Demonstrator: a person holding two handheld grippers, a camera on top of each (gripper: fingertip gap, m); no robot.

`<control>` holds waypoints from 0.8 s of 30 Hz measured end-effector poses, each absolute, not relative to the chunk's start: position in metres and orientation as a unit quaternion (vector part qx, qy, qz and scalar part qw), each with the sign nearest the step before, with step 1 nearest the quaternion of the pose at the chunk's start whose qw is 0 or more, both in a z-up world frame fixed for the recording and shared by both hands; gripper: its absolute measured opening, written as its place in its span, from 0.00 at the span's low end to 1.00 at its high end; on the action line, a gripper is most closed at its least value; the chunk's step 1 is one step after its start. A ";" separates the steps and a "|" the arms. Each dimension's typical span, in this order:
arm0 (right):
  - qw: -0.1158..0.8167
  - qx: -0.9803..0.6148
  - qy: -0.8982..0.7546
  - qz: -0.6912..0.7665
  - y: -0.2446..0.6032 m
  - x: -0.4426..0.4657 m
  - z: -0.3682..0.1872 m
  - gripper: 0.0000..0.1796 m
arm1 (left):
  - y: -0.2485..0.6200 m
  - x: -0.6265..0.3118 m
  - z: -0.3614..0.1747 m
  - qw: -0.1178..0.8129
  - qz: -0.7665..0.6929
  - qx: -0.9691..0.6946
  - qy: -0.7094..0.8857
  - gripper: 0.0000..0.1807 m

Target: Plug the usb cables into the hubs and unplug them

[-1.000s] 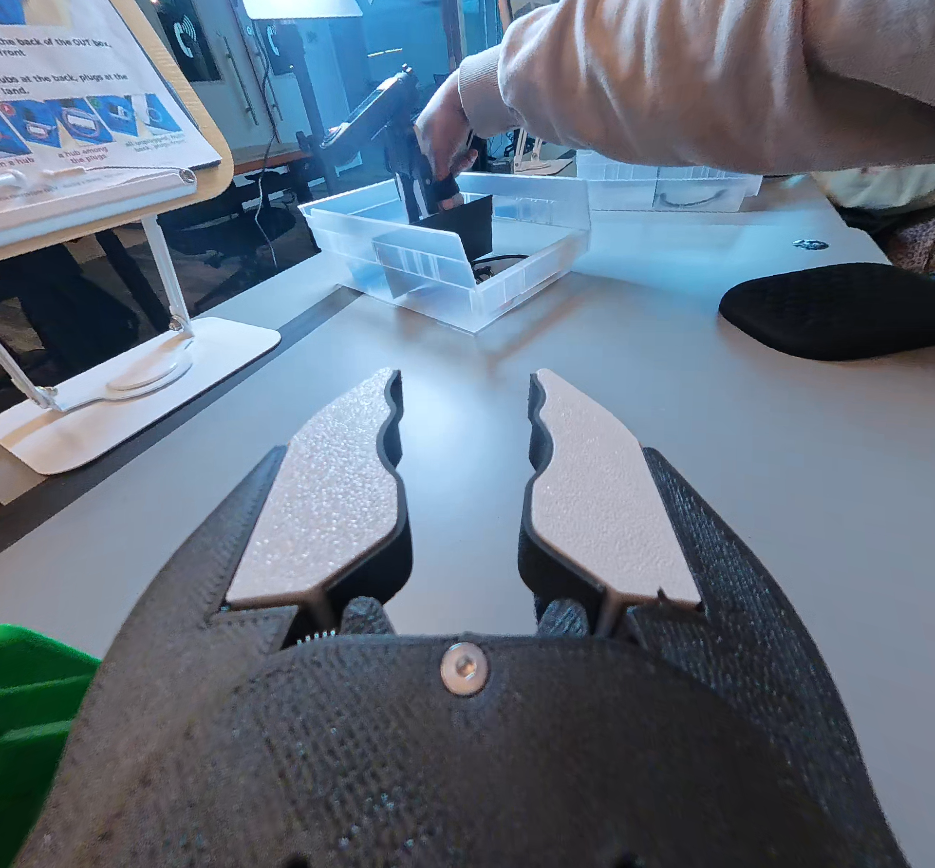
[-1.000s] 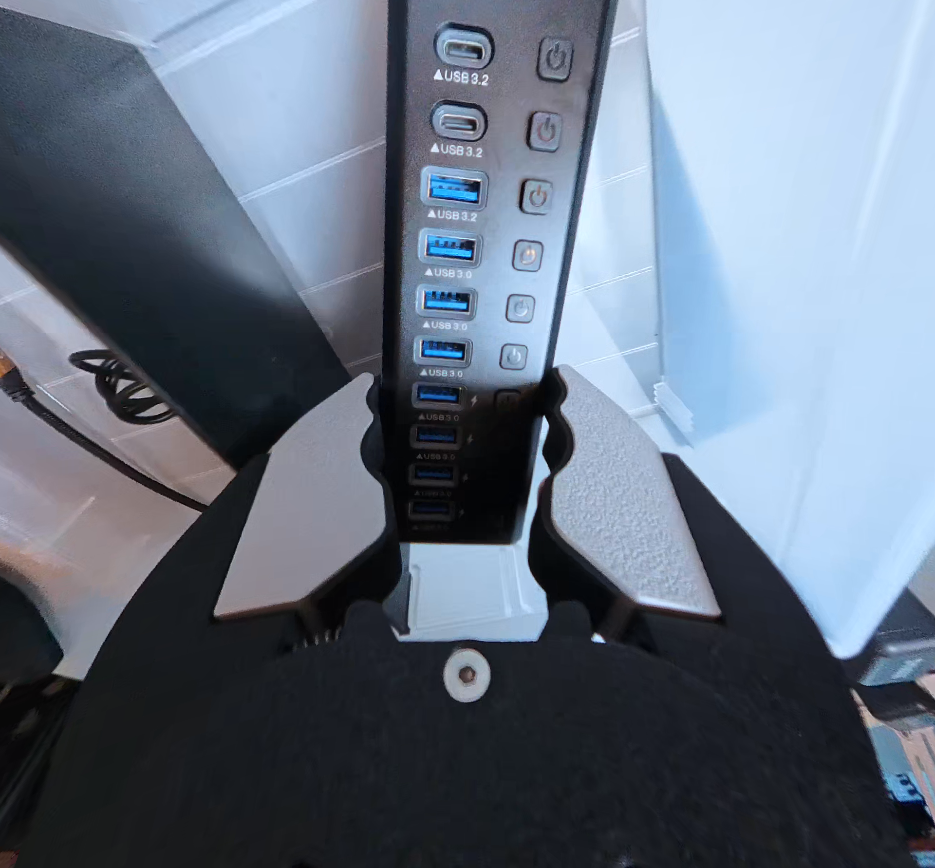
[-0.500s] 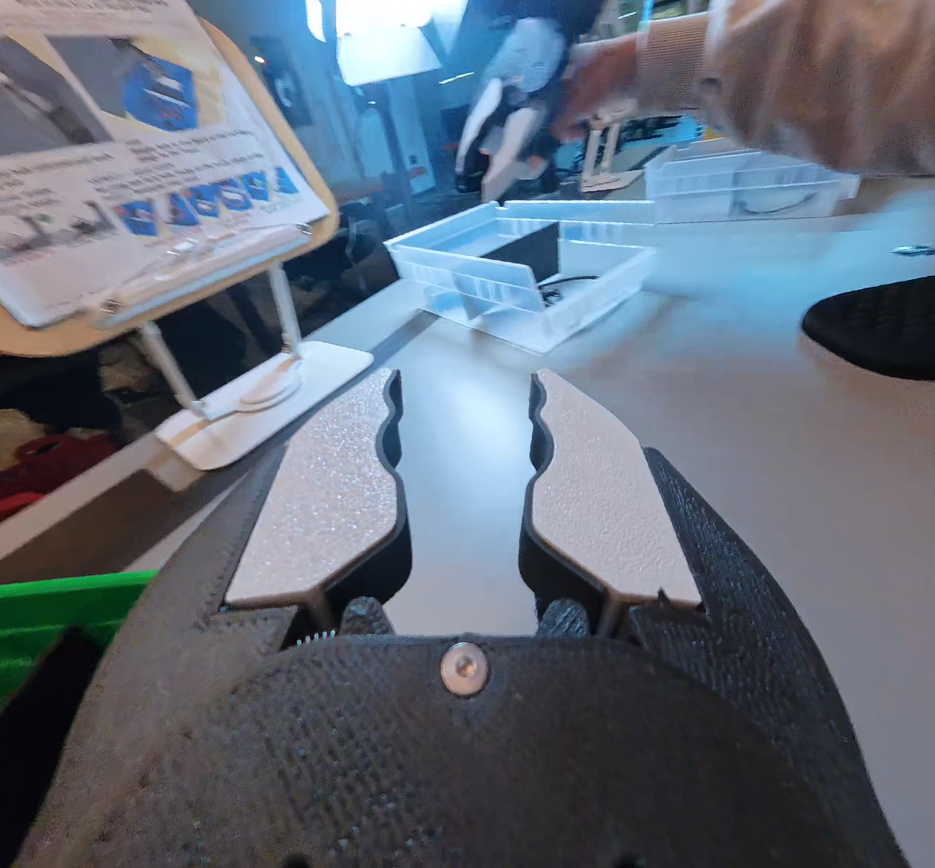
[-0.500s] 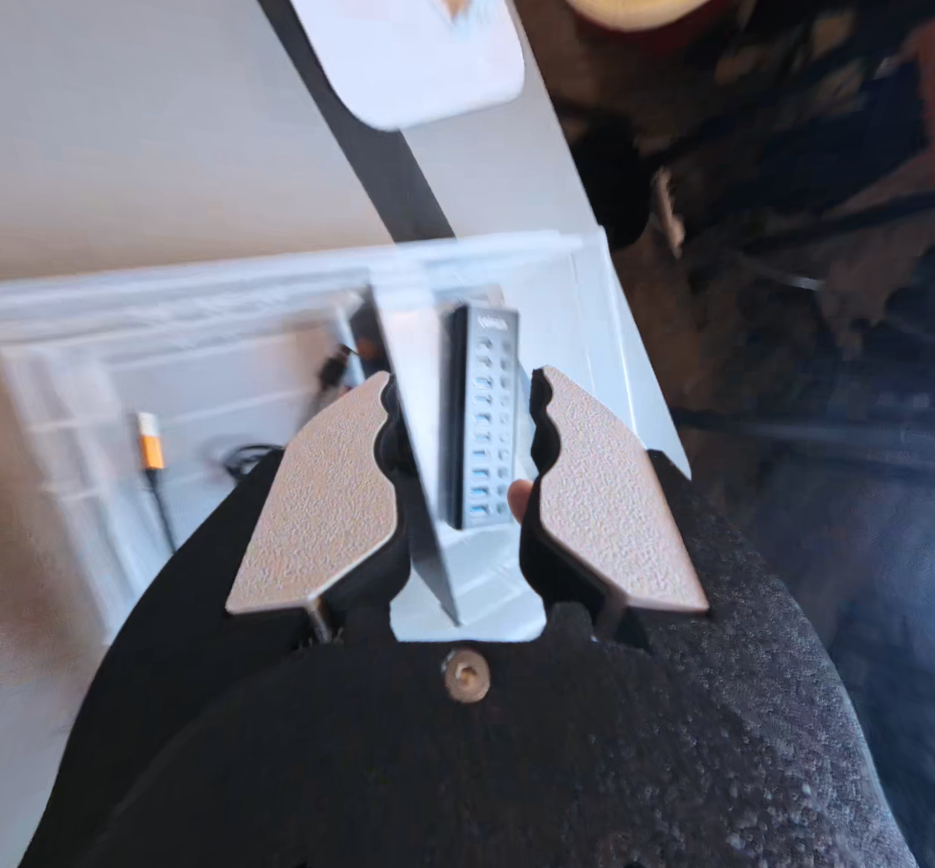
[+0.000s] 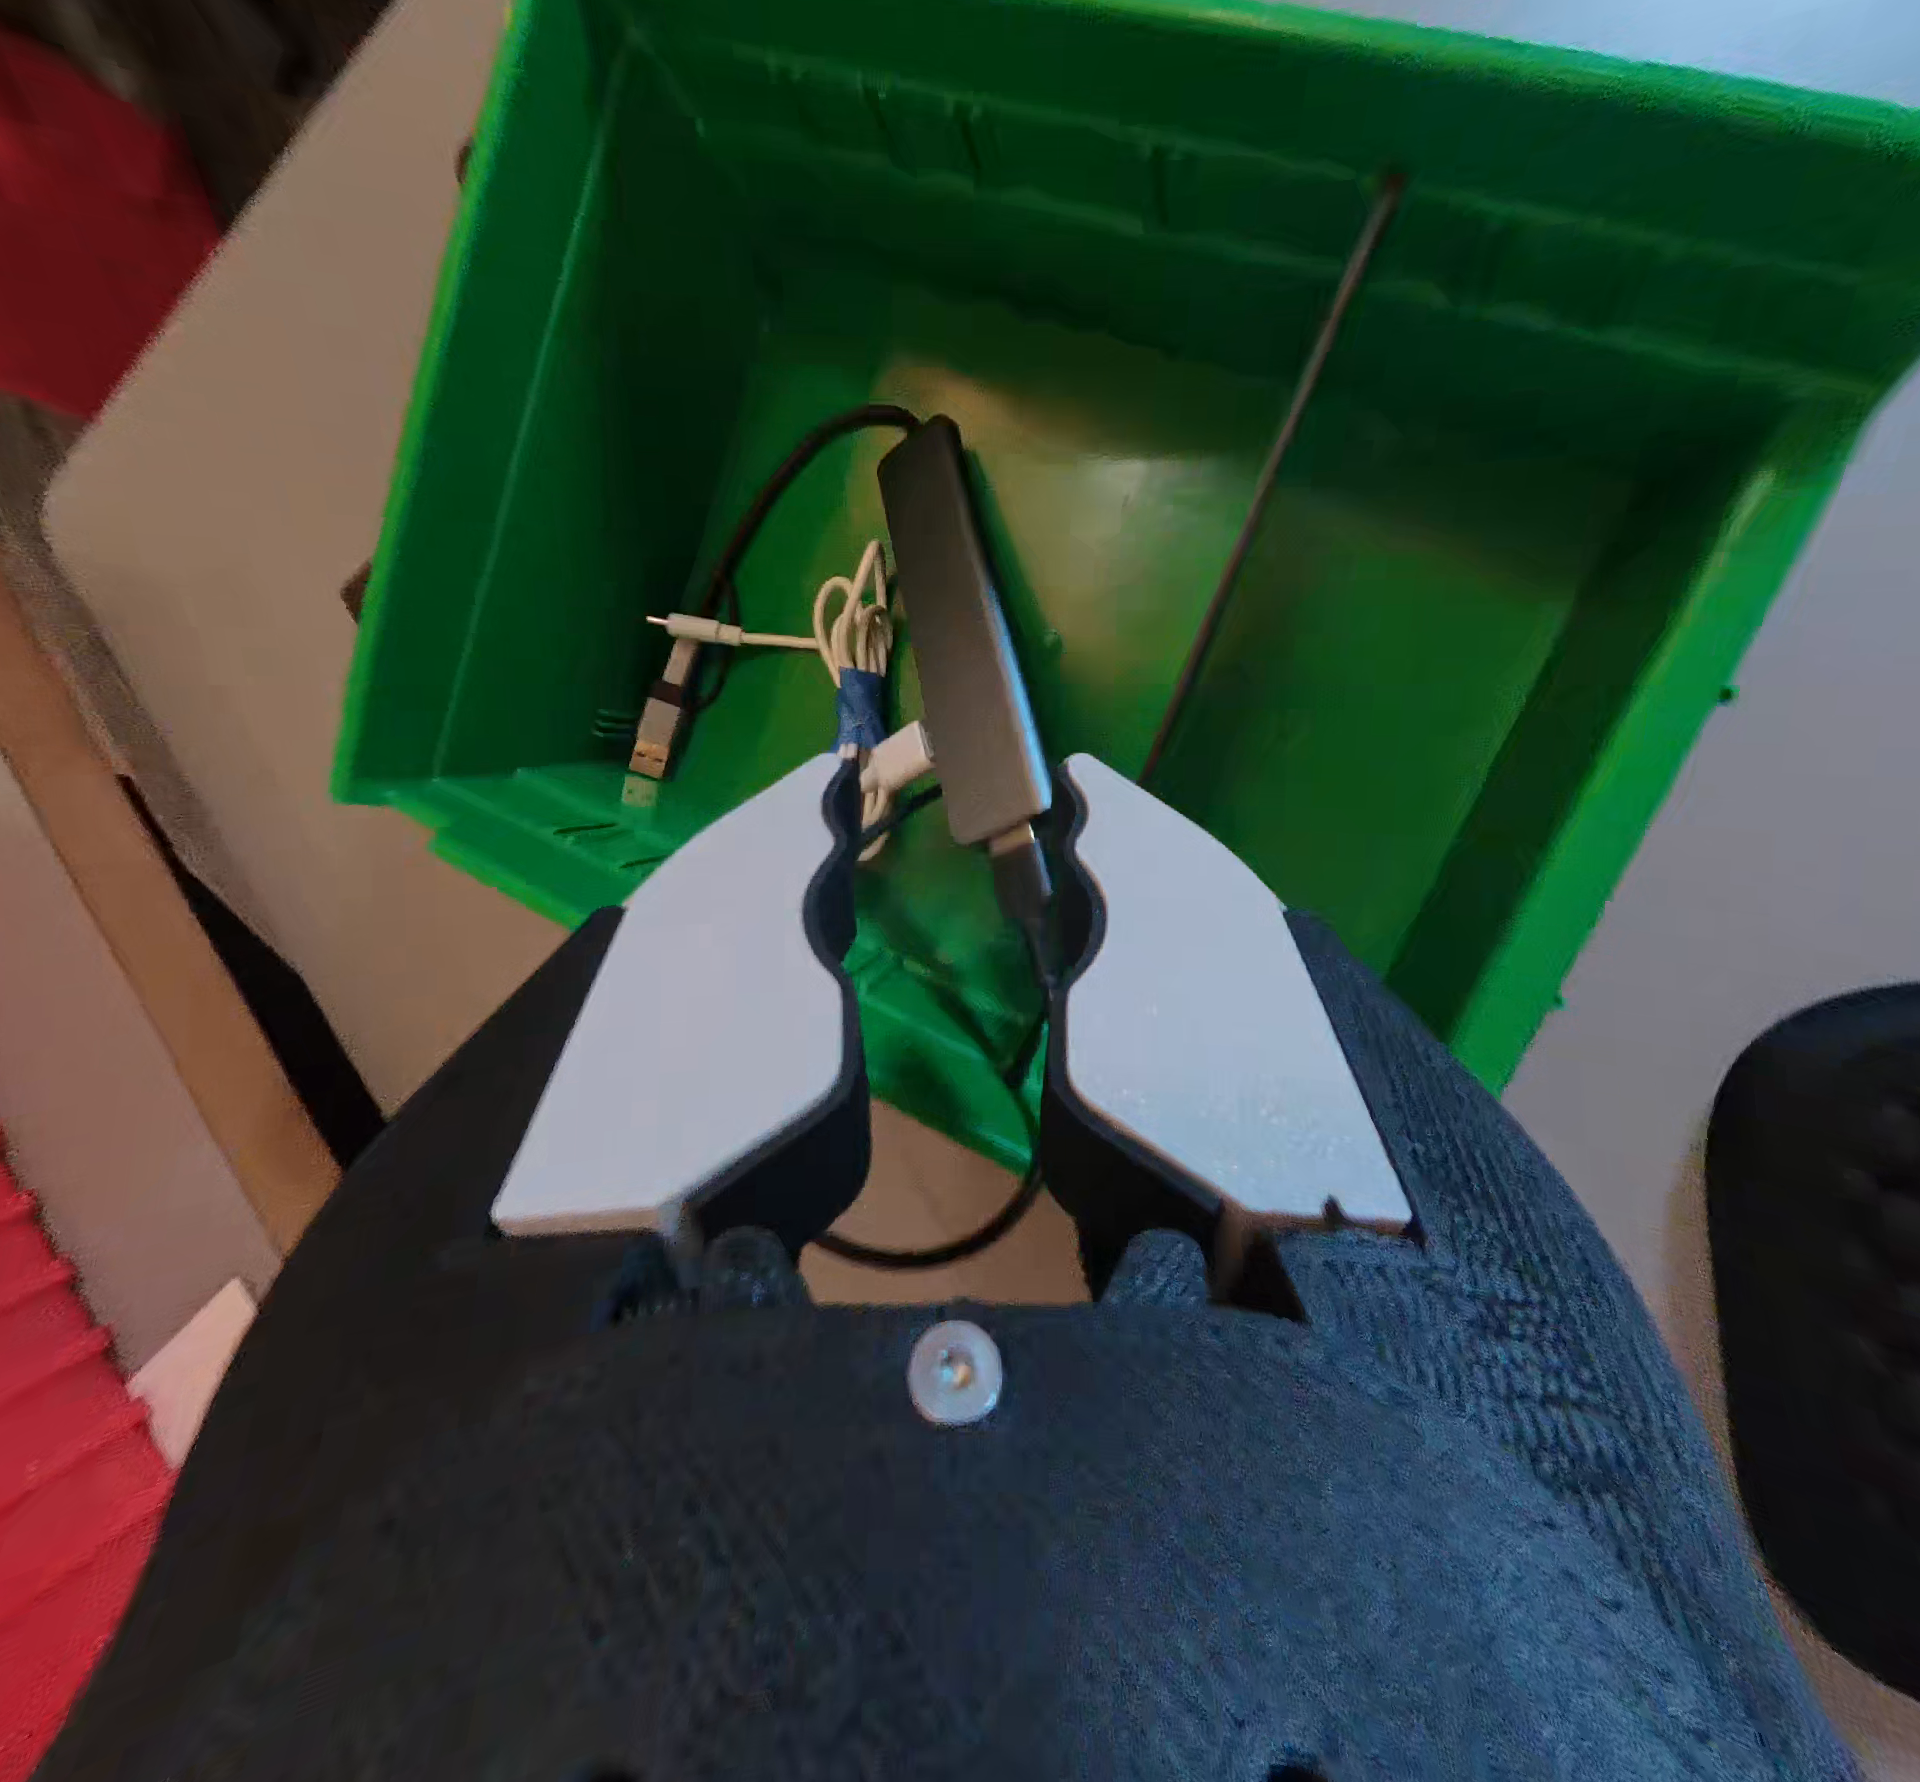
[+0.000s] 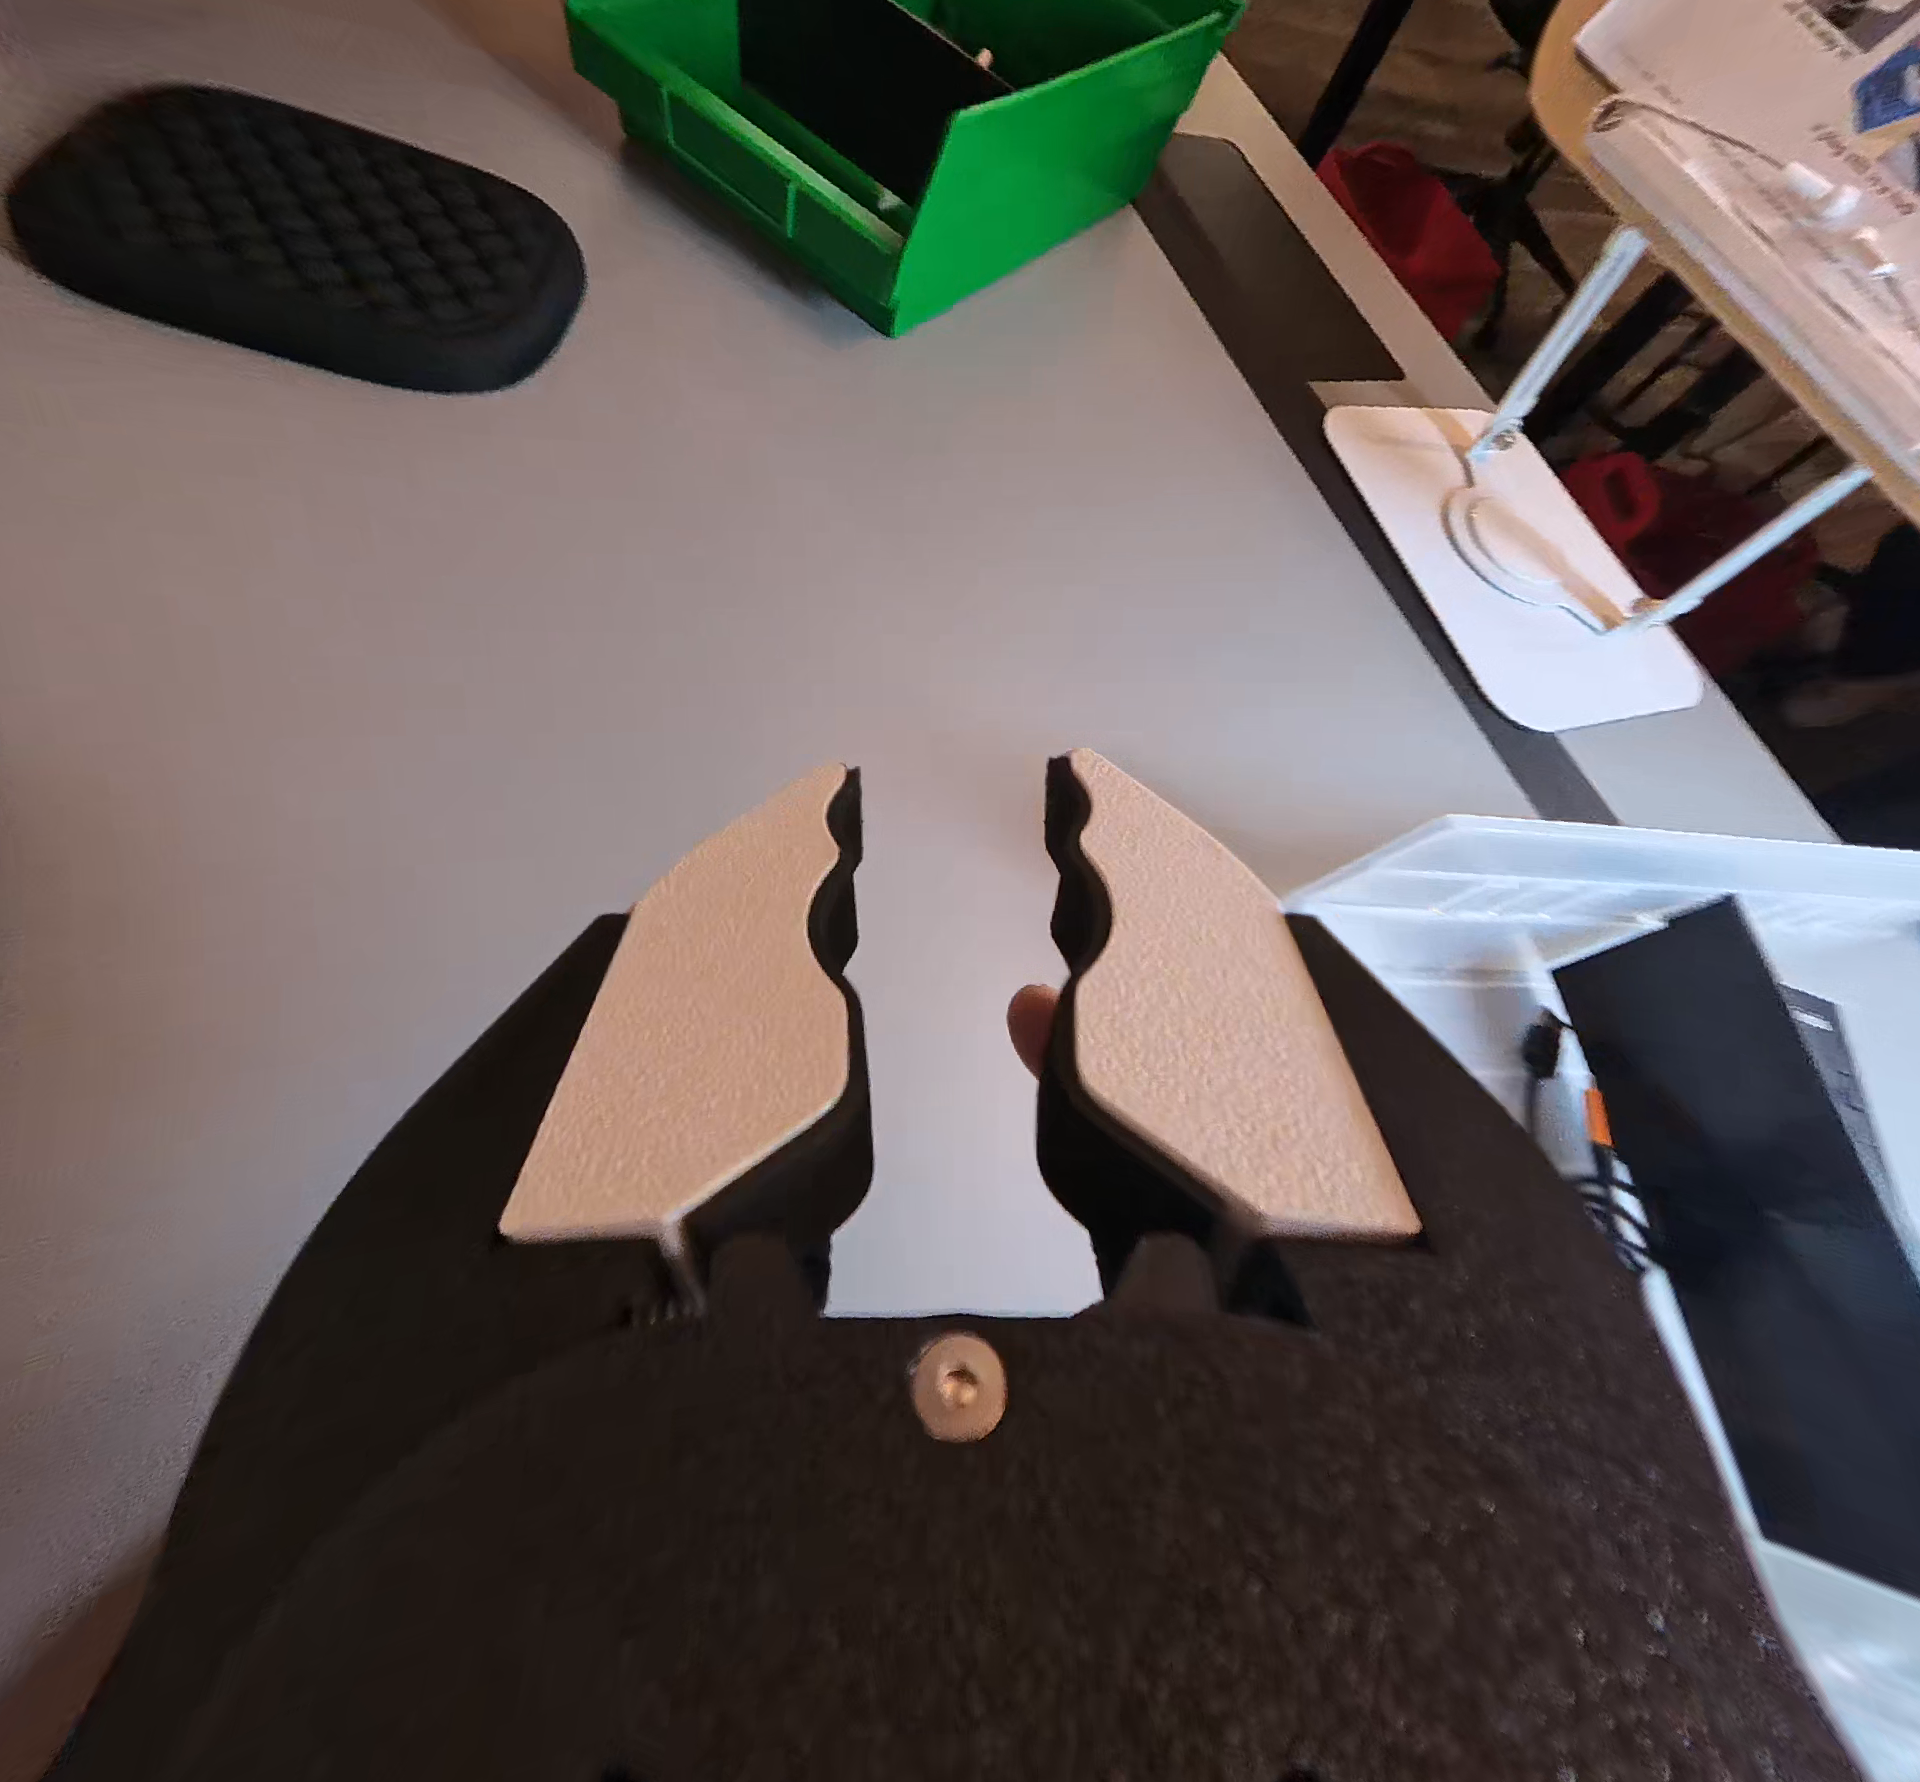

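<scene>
A black textured pad (image 6: 291, 241) lies on the grey table (image 6: 727, 589), near a white stand base (image 6: 1507, 569).

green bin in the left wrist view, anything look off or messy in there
Slightly. The slim grey usb hub lies tilted in the green plastic bin, and its black cable trails out over the low front wall. A bundled white cable lies beside it.

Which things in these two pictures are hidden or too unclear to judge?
- Left wrist view: the near end of the slim hub and its black cable lie behind the left gripper; contact cannot be told.
- Left wrist view: motion blur hides the hub's ports.
- Right wrist view: a black divider hides most of the clear tray.
- Right wrist view: the green bin walls hide its contents.
</scene>
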State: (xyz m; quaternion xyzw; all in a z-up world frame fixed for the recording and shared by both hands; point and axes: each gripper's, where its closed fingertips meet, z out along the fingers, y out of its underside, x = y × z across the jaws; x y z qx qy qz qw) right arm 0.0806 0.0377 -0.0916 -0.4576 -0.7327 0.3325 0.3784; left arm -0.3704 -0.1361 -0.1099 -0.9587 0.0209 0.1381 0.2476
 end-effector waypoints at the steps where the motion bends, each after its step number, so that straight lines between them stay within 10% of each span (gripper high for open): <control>1: 0.373 -0.458 -0.729 0.347 0.032 0.078 -0.095 0.18 | -0.130 -0.376 -0.117 0.230 0.127 -0.965 0.008 0.19; 13: 0.306 -0.489 -0.706 0.411 0.016 0.083 -0.142 0.15 | -0.114 -0.396 -0.197 0.020 0.027 -0.999 -0.028 0.20; 24: 0.344 -0.486 -0.682 0.425 0.016 0.077 -0.118 0.13 | -0.060 -0.354 -0.031 0.332 0.081 -0.938 0.060 0.18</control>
